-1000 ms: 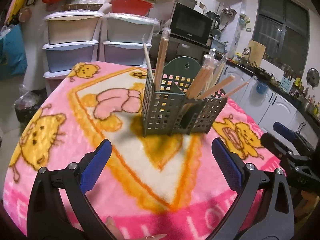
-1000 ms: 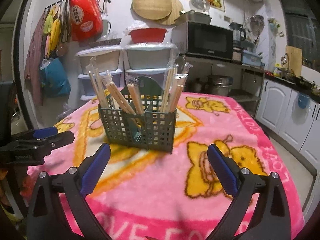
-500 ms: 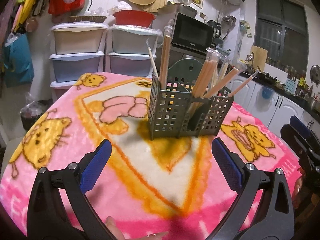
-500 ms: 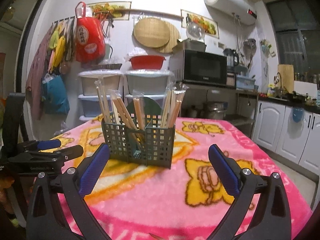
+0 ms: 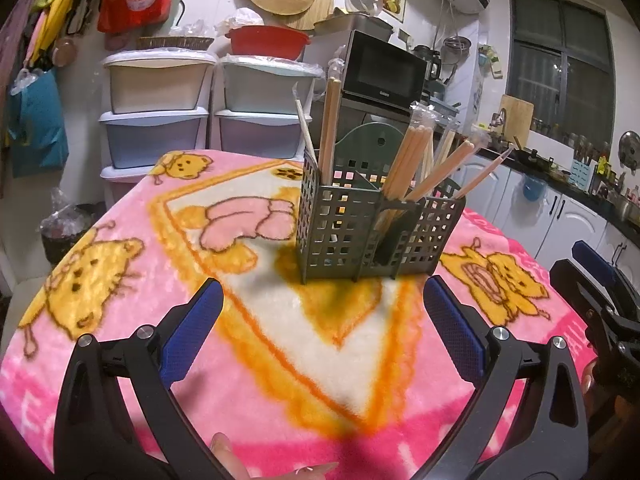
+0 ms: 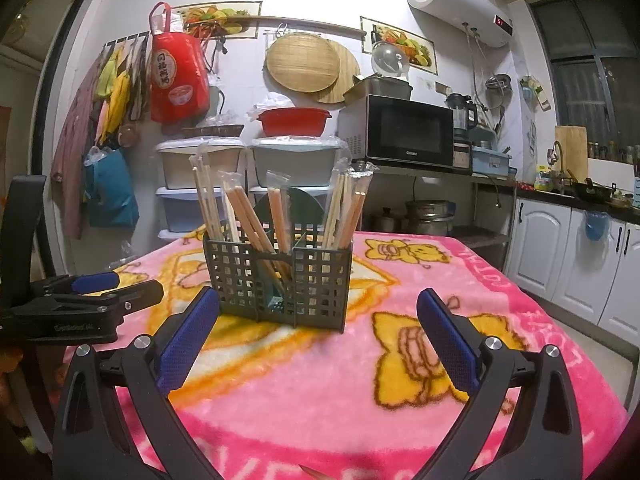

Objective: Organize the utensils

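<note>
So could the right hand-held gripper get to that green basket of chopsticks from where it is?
Probably yes: the right hand-held gripper is open and empty, facing the basket, with only bare pink blanket between them.

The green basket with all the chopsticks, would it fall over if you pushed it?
Maybe. The basket looks like thin, light plastic full of holes. The chopsticks stick up high and lean outward, so a high push might tip it. The fuzzy blanket probably stops it sliding.

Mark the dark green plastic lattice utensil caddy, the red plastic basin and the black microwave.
Dark green plastic lattice utensil caddy [image 6: 320, 280]: right wrist view, front wall.
Red plastic basin [image 6: 294, 122]: right wrist view, side wall.
Black microwave [image 6: 414, 132]: right wrist view, door.
</note>
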A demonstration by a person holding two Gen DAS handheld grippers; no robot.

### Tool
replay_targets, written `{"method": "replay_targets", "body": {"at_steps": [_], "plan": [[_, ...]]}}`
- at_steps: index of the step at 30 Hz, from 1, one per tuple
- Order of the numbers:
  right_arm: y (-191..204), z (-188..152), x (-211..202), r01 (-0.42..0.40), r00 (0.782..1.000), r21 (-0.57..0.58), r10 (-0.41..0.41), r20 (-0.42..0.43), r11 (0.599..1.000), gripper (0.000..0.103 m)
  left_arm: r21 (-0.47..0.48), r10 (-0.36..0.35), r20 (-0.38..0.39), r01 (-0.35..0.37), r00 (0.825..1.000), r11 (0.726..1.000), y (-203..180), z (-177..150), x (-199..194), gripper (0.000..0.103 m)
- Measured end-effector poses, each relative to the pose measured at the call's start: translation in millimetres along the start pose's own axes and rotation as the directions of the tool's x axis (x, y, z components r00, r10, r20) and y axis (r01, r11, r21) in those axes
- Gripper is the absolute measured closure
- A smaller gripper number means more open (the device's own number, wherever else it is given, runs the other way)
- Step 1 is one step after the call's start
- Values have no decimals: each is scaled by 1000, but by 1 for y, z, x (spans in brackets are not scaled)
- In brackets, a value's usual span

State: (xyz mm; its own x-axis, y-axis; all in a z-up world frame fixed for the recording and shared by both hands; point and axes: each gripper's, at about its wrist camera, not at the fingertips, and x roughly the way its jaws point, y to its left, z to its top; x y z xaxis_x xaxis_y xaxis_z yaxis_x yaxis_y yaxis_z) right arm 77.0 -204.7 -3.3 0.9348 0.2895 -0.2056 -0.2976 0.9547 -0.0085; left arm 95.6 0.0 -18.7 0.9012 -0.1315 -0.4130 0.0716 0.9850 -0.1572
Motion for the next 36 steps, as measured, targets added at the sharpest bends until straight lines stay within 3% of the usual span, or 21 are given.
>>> {"method": "replay_targets", "body": {"at_steps": [36], "plan": [[-3,-2,1,1,1000,14,-1,-8,1000,7,0,0,1,0,1000,1000,1,0,0,11]]}}
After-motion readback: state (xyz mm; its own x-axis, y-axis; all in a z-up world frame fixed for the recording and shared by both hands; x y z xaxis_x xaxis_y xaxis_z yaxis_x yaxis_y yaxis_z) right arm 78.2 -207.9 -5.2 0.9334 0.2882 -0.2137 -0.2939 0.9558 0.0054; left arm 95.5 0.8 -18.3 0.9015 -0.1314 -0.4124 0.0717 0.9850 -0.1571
